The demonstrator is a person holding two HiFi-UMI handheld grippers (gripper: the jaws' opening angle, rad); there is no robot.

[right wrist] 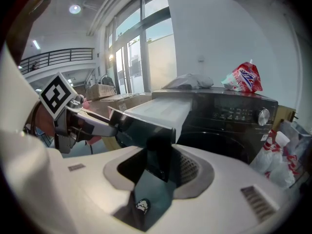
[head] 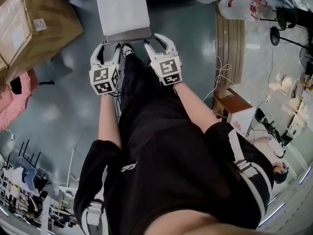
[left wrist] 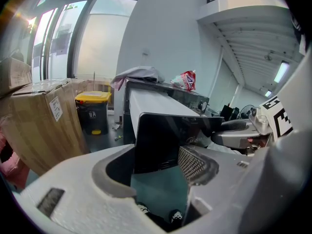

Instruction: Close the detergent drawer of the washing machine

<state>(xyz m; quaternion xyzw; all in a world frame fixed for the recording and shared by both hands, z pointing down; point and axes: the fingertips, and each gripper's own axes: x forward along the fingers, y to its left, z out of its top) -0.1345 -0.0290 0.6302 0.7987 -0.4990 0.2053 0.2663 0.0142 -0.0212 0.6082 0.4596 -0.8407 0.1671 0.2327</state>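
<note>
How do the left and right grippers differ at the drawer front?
Left gripper sits at the left corner of the drawer front, right gripper at its right corner. Left gripper looks onto its broad face; right gripper has its end between the jaws. Both are open.

Colours:
- detergent drawer [head: 122, 9]: white top, glossy black front
- washing machine [right wrist: 234, 116]: black
- left tool [head: 111, 47], right tool [head: 155, 42]: white, each with a black-and-white square-marker cube
- pad [left wrist: 192, 164]: dark mesh grid
- floor [head: 63, 97]: teal-grey
- cardboard box [left wrist: 39, 126]: brown
- bin [left wrist: 92, 112]: dark, yellow lid
- bag [right wrist: 243, 78]: red and white
</note>
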